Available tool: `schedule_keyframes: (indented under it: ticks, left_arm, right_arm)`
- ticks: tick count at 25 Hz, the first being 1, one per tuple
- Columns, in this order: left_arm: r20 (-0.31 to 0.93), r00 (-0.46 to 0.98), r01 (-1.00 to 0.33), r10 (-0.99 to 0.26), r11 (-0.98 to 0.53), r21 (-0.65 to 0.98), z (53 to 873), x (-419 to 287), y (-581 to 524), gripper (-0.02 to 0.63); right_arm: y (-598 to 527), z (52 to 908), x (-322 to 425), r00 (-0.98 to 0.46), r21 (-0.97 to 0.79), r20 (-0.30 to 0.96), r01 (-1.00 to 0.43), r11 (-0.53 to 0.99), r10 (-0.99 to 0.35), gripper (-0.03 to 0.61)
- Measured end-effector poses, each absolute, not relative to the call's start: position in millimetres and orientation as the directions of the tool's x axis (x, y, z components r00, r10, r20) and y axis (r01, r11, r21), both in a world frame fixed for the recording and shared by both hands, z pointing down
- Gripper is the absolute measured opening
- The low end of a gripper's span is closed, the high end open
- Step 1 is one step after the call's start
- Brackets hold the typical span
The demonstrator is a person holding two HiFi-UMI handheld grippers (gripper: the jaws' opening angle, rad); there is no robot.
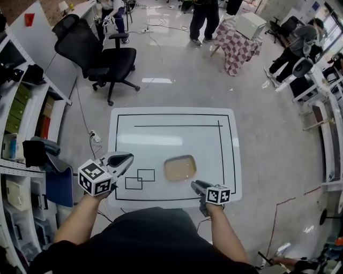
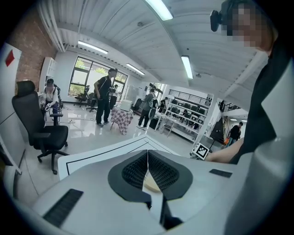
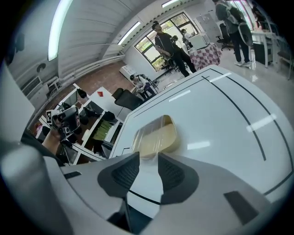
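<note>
Tray: one shallow tan tray (image 1: 180, 167) is lying flat on the white tabletop (image 1: 171, 115), right of centre and inside the black drawn border. It is looking empty.
Right tool: the right tool (image 1: 195, 185) is hovering just beside the tray's near edge. Its jaws are standing apart with nothing between them, and in the right gripper view the tray (image 3: 156, 134) is showing just past the tips.
Left tool: the left tool (image 1: 128, 158) is hanging over the tabletop's left side, well apart from the tray. Its jaws are pressing together on nothing.
Progress: judging from this, nothing is being gripped. The tray is sitting untouched, so any grasp of it is not yet made.
Count: one tray, two tools and two small overlapping drawn rectangles (image 1: 140, 179) between the tools.
Around: one black office chair (image 1: 102, 59) is standing beyond the tabletop, shelves (image 1: 21, 107) are running along the left, and several people (image 1: 204, 16) are standing at the far end.
</note>
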State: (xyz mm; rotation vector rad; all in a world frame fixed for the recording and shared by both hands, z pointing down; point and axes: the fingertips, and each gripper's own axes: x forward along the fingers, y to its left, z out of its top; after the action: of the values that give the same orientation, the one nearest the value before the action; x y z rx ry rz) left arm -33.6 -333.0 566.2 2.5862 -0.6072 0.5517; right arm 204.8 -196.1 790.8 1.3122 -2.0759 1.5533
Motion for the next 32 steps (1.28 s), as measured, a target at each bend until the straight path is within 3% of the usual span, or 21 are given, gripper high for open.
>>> schedule_keyframes:
  ticks: [16, 32]
  left_arm:
    - [0.507, 0.81, -0.497, -0.295, -0.804, 0.327, 591, -25, -334, 0.021]
    - [0.539, 0.791, -0.52, -0.29, -0.782, 0.343, 606, -23, -338, 0.021]
  right_arm:
    - [-202, 830, 183, -0.666, -0.75, 0.589, -0.662, -0.003, -0.457, 0.207]
    - [-214, 845, 174, -0.731, -0.838, 0.506, -0.542, -0.061, -0.459, 0.207]
